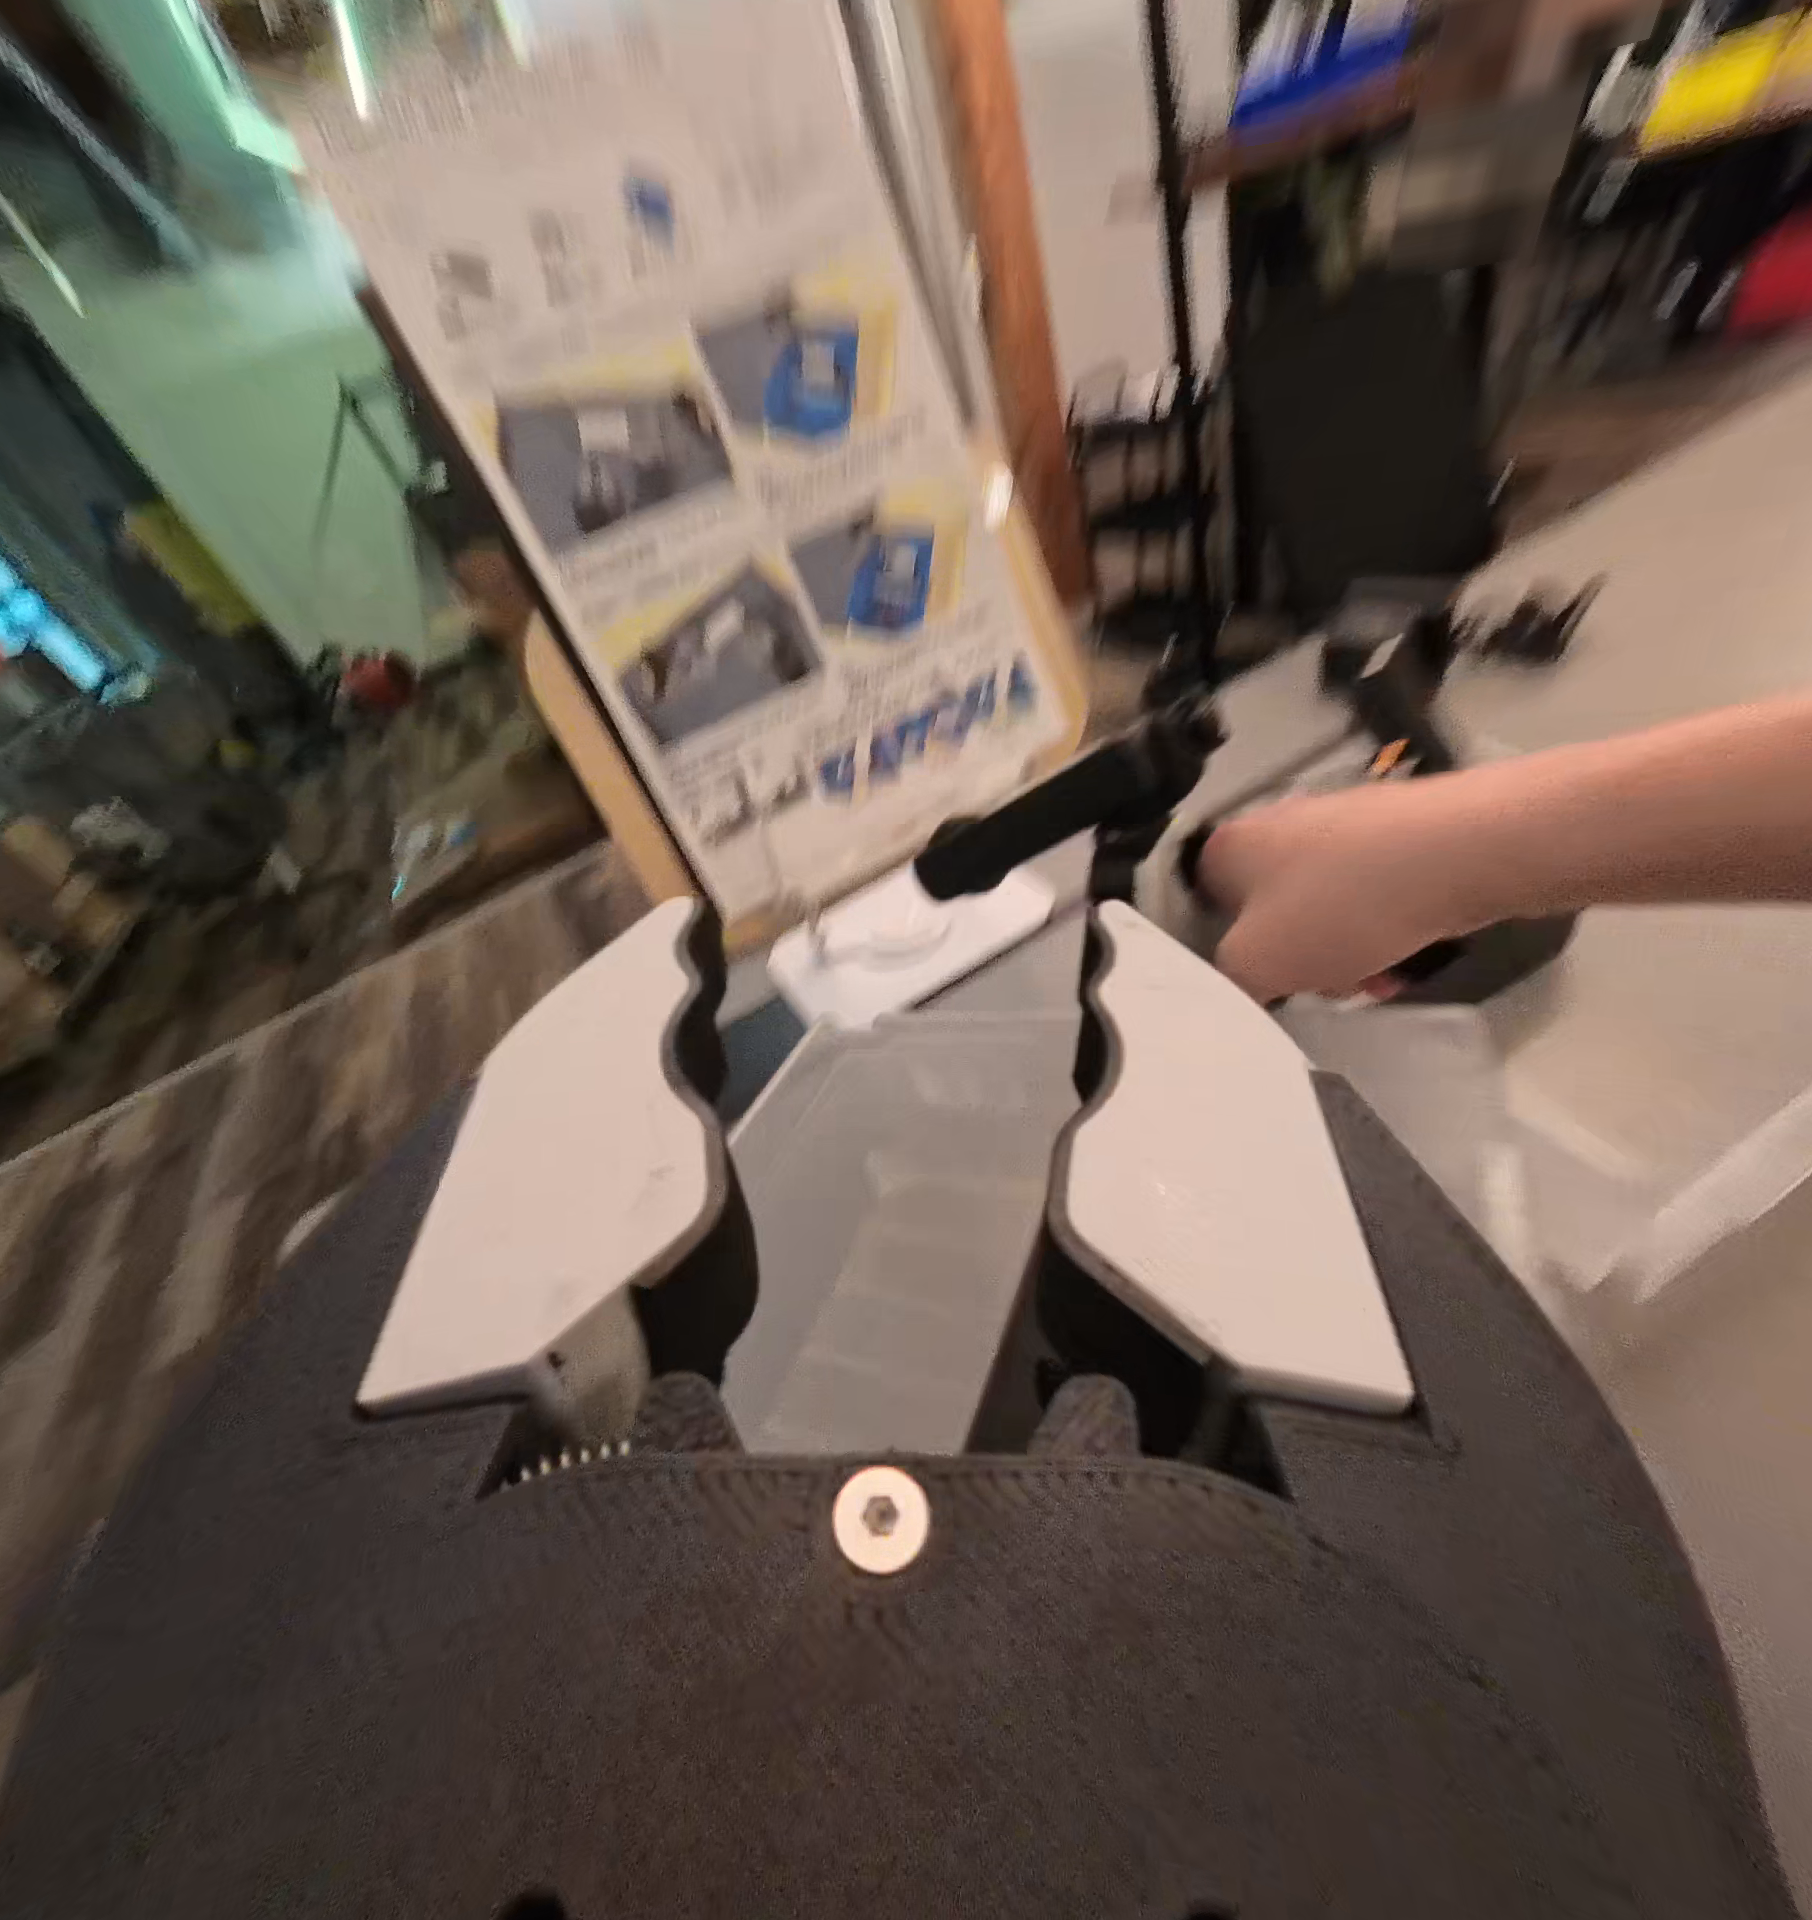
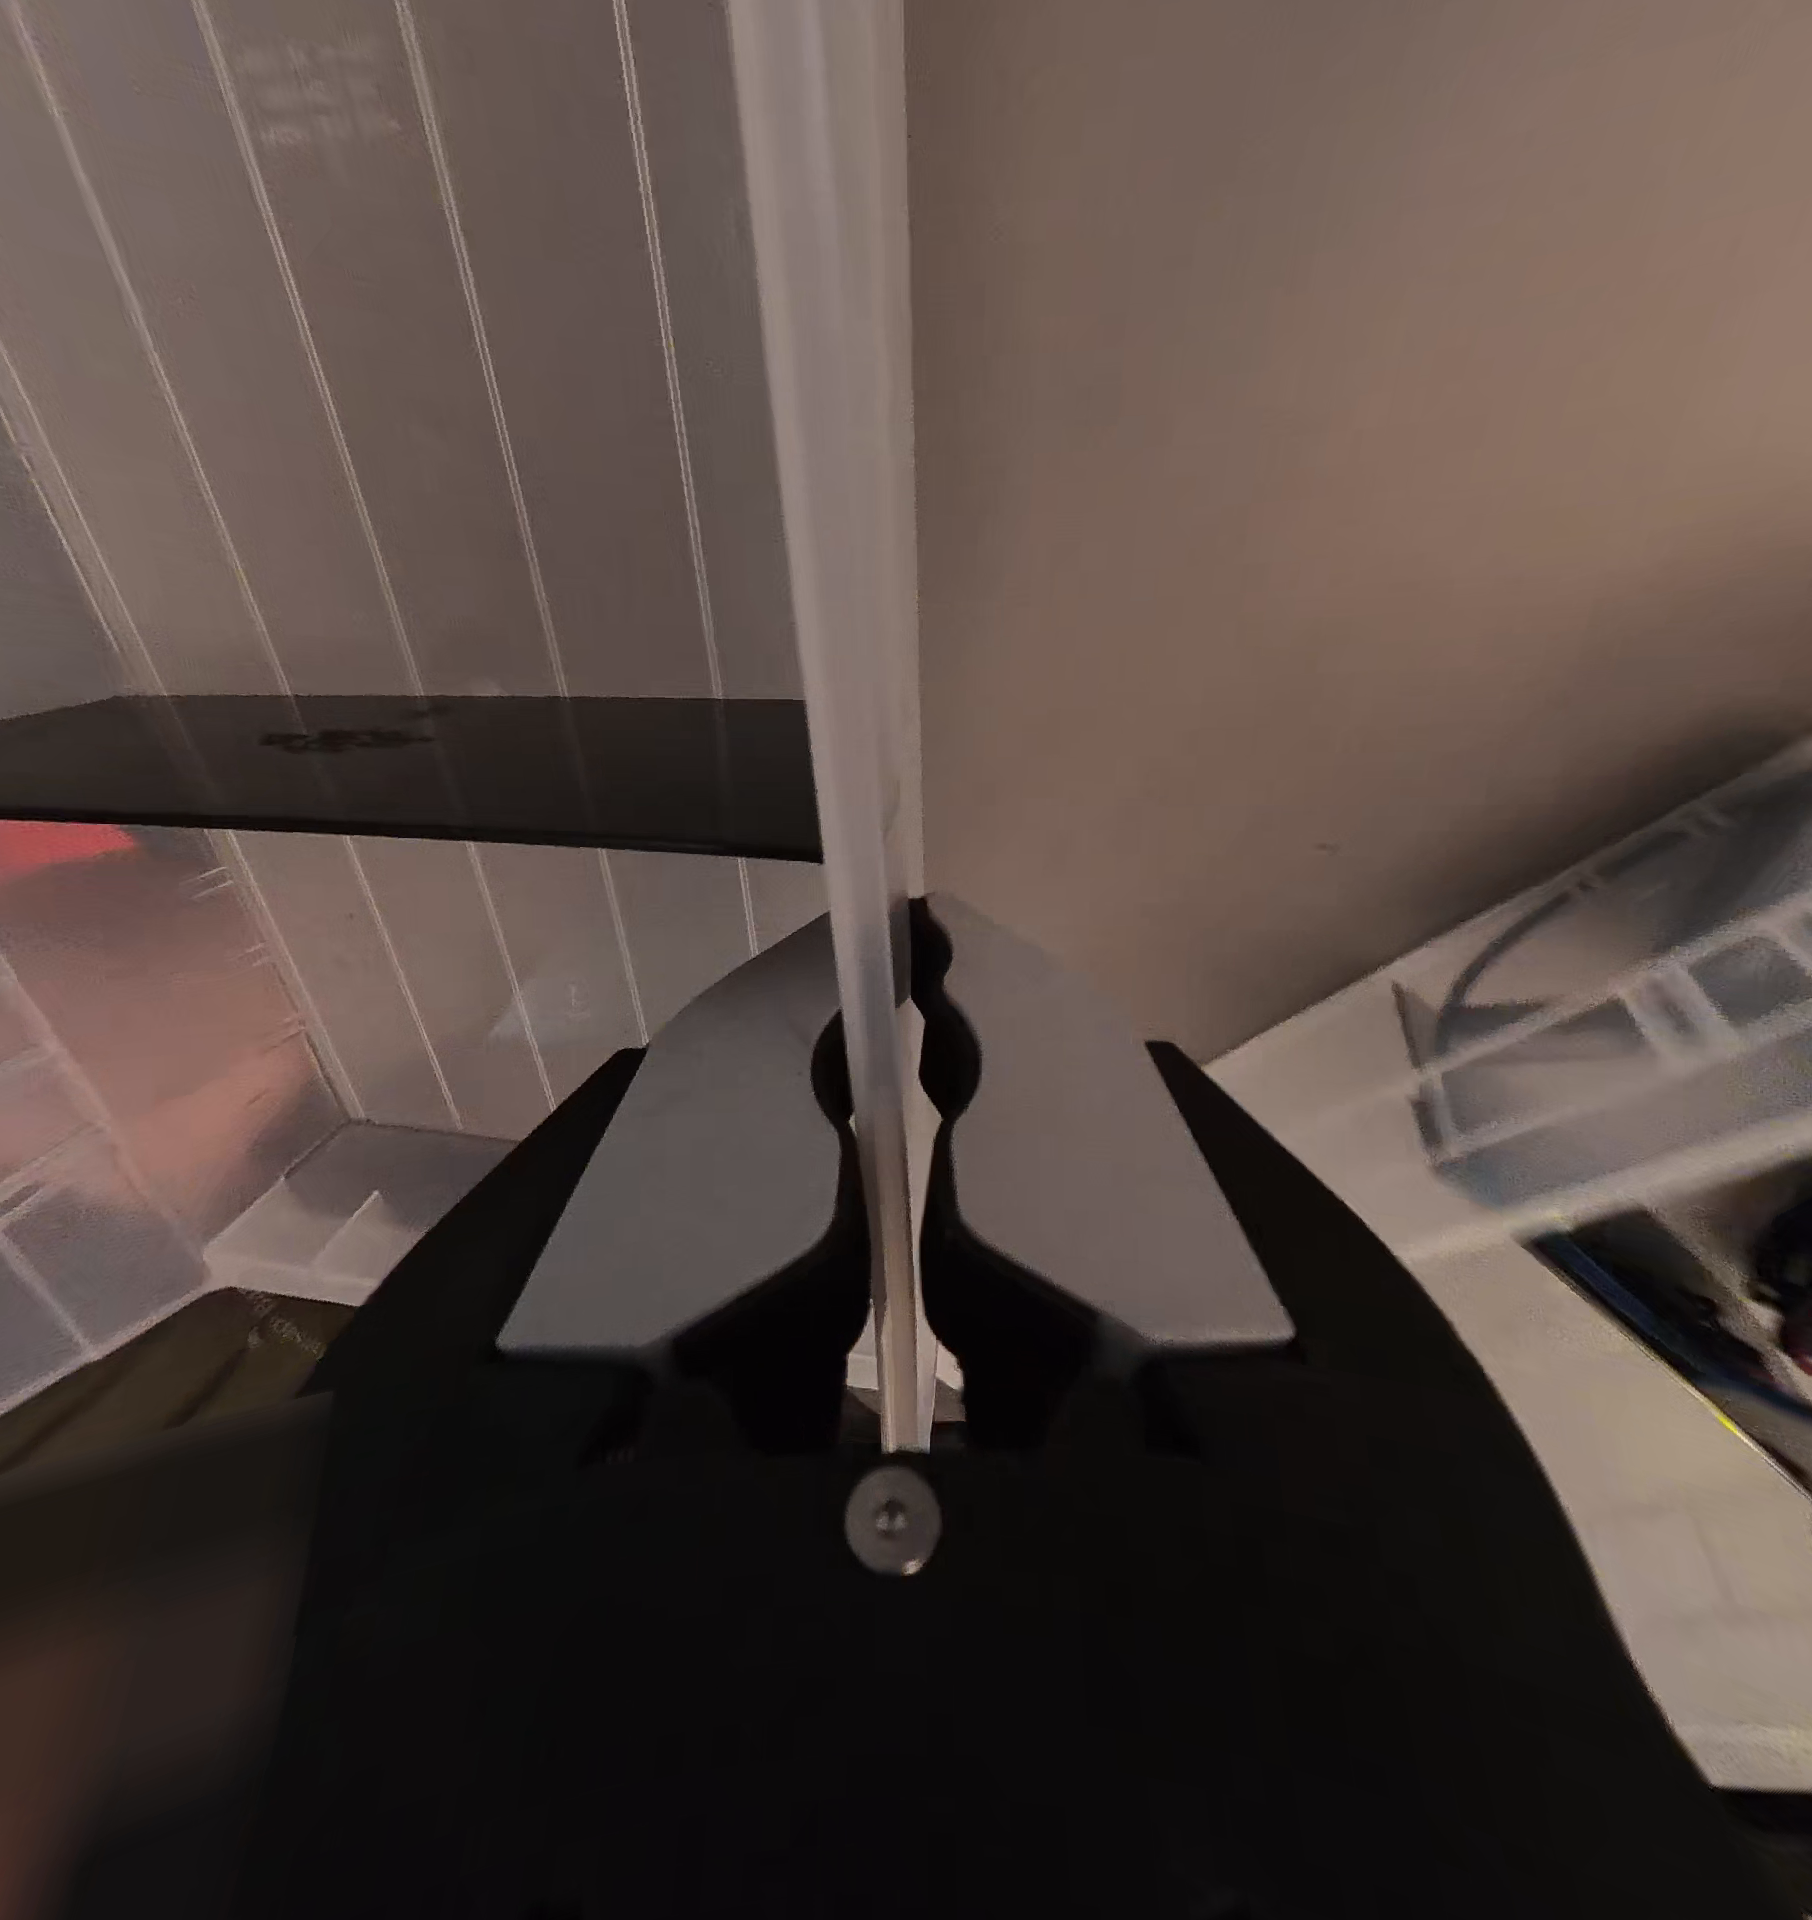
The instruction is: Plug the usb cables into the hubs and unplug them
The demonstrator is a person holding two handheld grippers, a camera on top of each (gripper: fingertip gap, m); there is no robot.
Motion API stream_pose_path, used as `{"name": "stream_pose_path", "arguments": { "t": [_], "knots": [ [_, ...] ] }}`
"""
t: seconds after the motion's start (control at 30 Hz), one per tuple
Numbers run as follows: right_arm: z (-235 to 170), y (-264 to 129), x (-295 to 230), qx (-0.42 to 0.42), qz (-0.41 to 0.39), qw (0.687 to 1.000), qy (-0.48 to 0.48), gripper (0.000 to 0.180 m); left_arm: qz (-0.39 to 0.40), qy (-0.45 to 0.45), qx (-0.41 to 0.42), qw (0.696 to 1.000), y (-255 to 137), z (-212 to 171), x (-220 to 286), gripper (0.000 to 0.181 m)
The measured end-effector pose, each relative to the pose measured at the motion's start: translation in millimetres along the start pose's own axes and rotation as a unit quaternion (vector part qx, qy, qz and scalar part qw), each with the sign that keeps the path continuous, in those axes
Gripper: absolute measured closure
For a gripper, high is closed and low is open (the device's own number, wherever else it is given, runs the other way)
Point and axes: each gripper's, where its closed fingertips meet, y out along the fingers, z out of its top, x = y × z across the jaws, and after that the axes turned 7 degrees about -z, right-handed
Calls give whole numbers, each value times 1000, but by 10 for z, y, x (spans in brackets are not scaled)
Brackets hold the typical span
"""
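1. Left gripper: fingers spread wide, nothing between them; a clear plastic bin shows through the gap, just below and ahead.
2. At 1 o'clock of the left gripper, a bare hand grips a dark handle; a black rod-like piece juts from it toward 10 o'clock, over a white base.
3. At 12 o'clock stands a printed poster board, blurred; the surroundings are smeared by motion.
4. Right gripper: fingers pressed onto the thin edge of a clear plastic lid, which runs up to 12 o'clock.
5. At 9 o'clock, a ribbed clear container with a black panel across it; at 3 o'clock, a clear box holding cables, blurred.
6. No hub can be made out in either view.
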Motion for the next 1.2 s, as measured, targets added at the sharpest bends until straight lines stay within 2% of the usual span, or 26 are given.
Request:
{"name": "stream_pose_path", "arguments": {
  "t": [0.1,0.2,0.3,0.37,0.43,0.5,0.6,0.7,0.77,0.9,1.03,1.13,1.2],
  "knots": [
    [-36,-493,301,34,-19,999,13,175,-38,-29,86,995,-209,285,163,109],
    [-252,-1103,859,85,-39,994,61,175,-53,-23,89,994,-226,310,268,105],
    [-686,-1676,1603,146,-69,977,139,175,-86,-23,33,995,13,120,390,109],
    [-1069,-1955,2100,184,-89,960,193,175,-113,-42,-40,992,334,-149,503,102],
    [-1504,-2136,2548,212,-103,940,246,175,-172,-75,-96,978,723,-406,743,98],
    [-1950,-2227,2934,237,-106,919,296,175,-241,-123,-158,950,1118,-735,1057,92],
    [-2577,-2204,3400,275,-92,889,354,175,-305,-207,-282,886,1568,-1337,1440,81],
    [-3107,-1989,3745,300,-67,860,408,175,-357,-278,-303,839,1813,-1597,1740,92],
    [-3393,-1778,3911,302,-61,849,430,175,-346,-276,-323,837,1896,-1767,1788,91],
    [-3777,-1309,4125,287,-50,839,459,175,-370,-283,-340,817,1924,-1863,2034,92],
    [-3960,-906,4210,259,-40,840,476,175,-352,-214,-369,833,1958,-2053,2145,93],
    [-3990,-680,4224,239,-31,846,475,175,-346,-193,-378,837,1925,-2043,2117,100],
    [-3972,-558,4226,230,-31,852,469,174,-368,-193,-386,824,1868,-2014,2137,118]
  ]
}}
